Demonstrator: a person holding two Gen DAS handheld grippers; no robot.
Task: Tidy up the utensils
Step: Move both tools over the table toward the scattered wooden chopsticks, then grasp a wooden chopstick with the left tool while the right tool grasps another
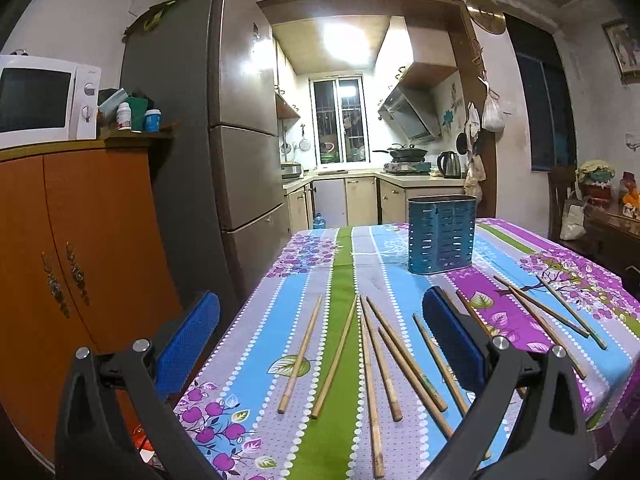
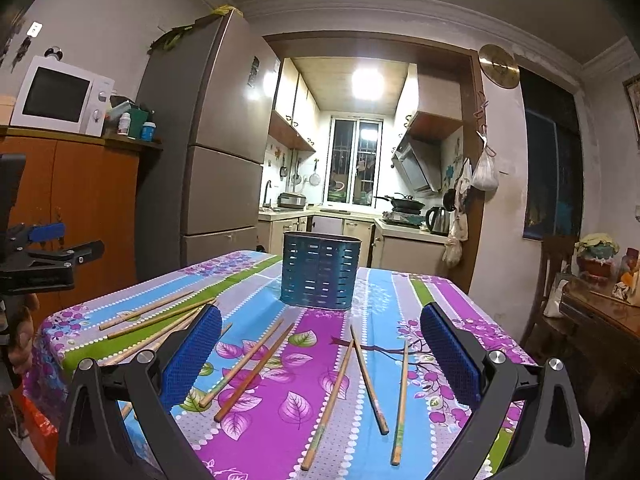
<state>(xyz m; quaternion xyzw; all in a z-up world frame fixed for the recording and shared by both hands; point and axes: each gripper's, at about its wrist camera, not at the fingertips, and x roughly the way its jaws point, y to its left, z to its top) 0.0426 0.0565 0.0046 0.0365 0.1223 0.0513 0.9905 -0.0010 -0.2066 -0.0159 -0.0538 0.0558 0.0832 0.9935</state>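
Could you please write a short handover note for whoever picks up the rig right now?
Left tool: open, empty, held above the near edge of the table.
Right tool: open, empty, also held above the near edge.
Chopsticks: all loose on the floral tablecloth, scattered in front of both tools; none gripped.
Blue slotted holder: upright farther back on the table, apart from the chopsticks. Its inside cannot be seen, but nothing sticks out above the rim.
Done: nothing that shows.
Left: pick up the chopsticks and stand them in the holder.
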